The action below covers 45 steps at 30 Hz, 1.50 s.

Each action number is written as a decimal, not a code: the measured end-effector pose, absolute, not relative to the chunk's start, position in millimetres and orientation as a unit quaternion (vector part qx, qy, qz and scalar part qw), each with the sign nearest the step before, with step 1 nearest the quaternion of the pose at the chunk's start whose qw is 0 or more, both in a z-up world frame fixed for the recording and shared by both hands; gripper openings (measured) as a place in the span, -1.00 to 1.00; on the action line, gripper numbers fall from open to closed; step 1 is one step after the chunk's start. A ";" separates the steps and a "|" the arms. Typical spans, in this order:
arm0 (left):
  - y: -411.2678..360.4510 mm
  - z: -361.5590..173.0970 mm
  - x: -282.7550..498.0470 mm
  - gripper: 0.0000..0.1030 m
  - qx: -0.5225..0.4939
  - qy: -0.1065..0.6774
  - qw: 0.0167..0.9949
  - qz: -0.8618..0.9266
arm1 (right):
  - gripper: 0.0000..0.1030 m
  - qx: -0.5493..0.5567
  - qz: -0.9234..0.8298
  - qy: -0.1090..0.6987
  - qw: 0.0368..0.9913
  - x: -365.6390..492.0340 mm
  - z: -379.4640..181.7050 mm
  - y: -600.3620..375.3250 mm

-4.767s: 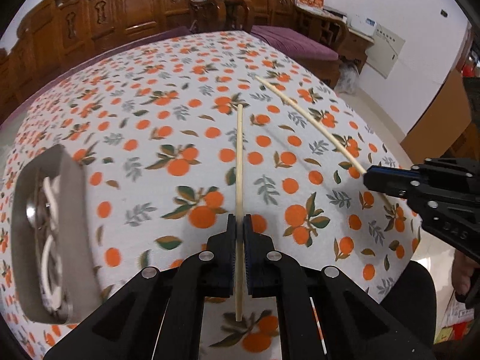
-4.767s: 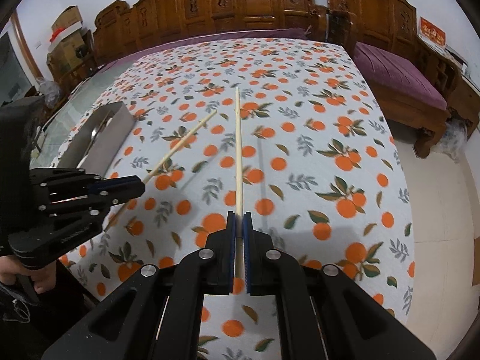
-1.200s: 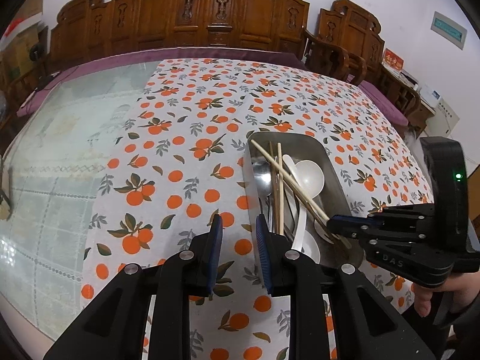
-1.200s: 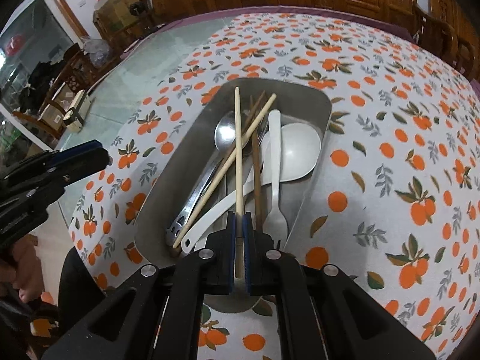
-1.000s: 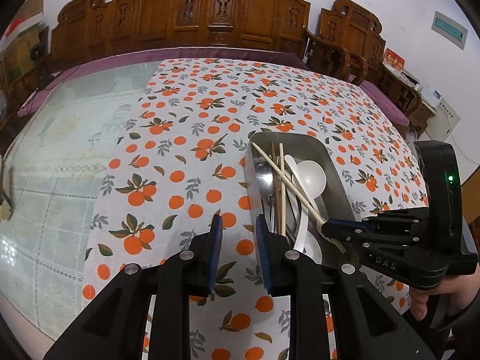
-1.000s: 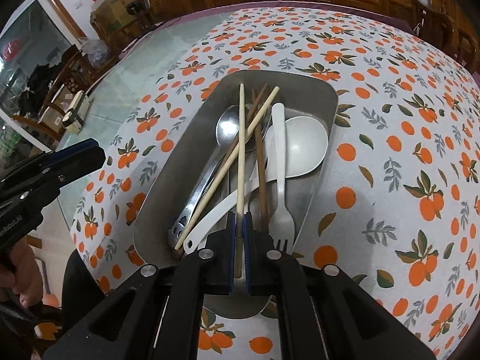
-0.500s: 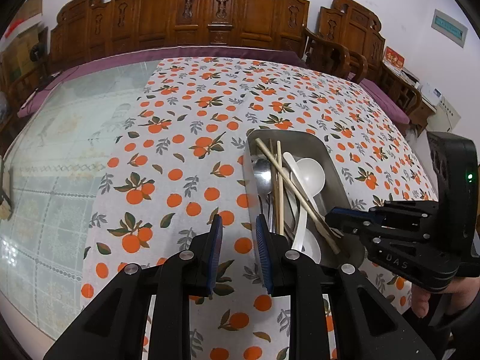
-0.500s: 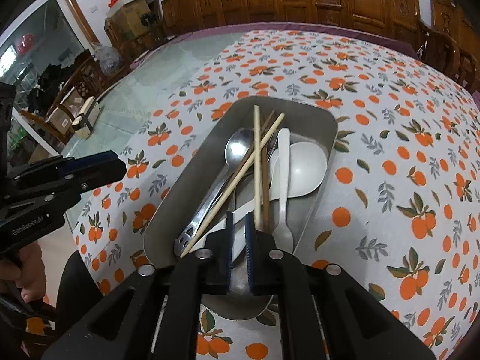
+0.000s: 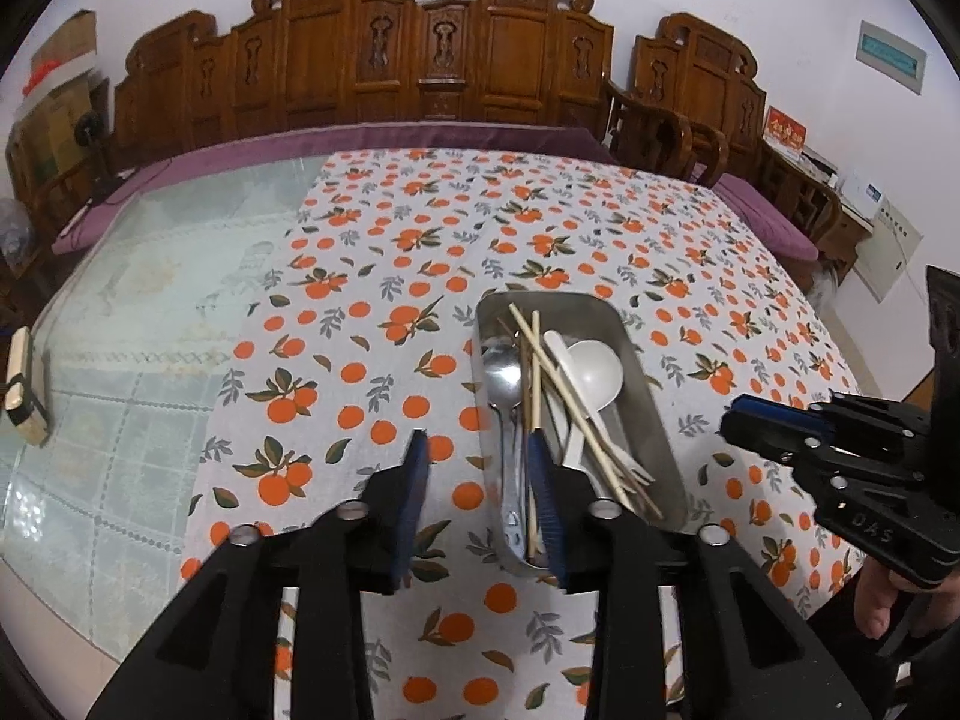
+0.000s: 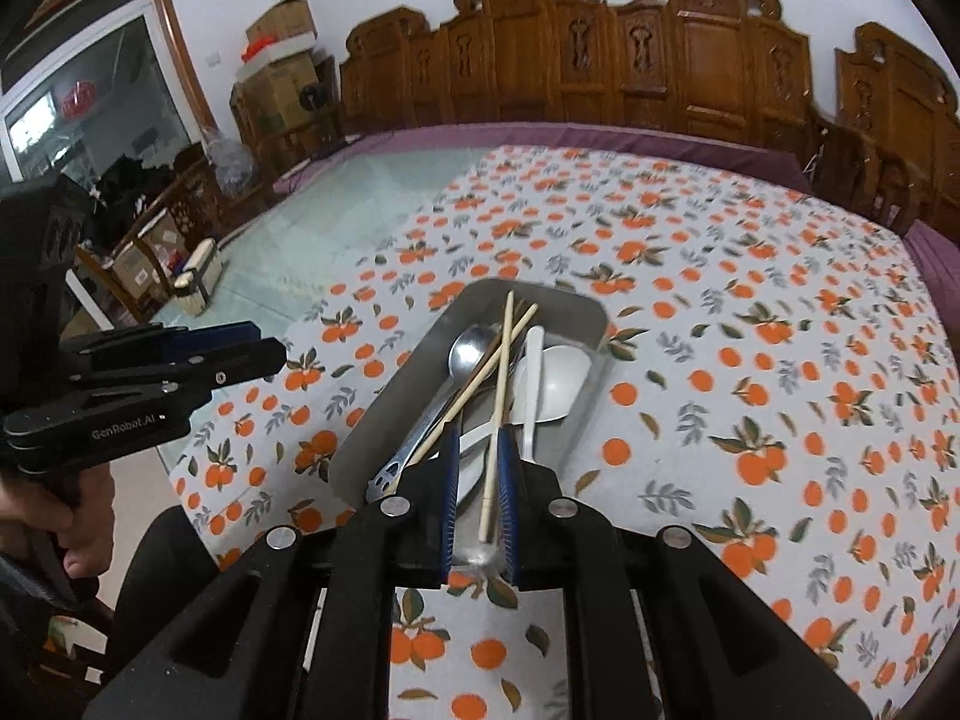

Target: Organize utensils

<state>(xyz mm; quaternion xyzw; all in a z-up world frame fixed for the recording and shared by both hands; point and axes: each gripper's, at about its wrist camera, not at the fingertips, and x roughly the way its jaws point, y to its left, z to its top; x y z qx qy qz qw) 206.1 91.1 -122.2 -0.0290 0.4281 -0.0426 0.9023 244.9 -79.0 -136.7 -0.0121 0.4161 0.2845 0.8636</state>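
A steel tray [image 9: 651,387] [image 10: 384,420] stands on the orange-print tablecloth. It holds pale chopsticks [image 9: 570,396] [image 10: 501,372], a metal spoon [image 9: 503,369] [image 10: 471,351], a white ladle spoon [image 9: 594,369] [image 10: 561,378] and a white fork [image 10: 531,372]. My right gripper [image 10: 477,432] [image 9: 735,420] hovers over the tray's near end, jaws a little apart. One chopstick shows in the gap, resting in the tray, and the pads do not press on it. My left gripper [image 9: 477,444] [image 10: 267,345] hangs over the tray's near left rim; its jaws are opening with nothing held between them.
Bare glass tabletop [image 9: 132,324] lies left of the cloth, with a small block [image 9: 24,384] near its edge. Carved wooden chairs [image 9: 420,72] line the far side. A person's hand [image 9: 876,606] [image 10: 84,516] holds each gripper at the near table edge.
The right jaws parted and left the chopstick lying in the tray, then the gripper rose and drew back. The left jaws spread wider.
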 end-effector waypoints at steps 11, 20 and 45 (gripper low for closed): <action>53.3 -86.7 157.3 0.75 -0.019 0.386 0.922 -0.038 | 0.57 0.019 0.230 0.355 0.906 188.2 -99.2 -142.4; 21.8 -80.3 120.0 0.84 -0.018 0.371 0.927 -0.055 | 0.95 0.024 0.166 0.324 0.931 131.8 -80.6 -180.1; 11.3 17.6 36.3 0.85 0.001 0.269 0.962 -0.042 | 0.95 0.013 0.098 0.220 0.971 38.5 13.7 -193.1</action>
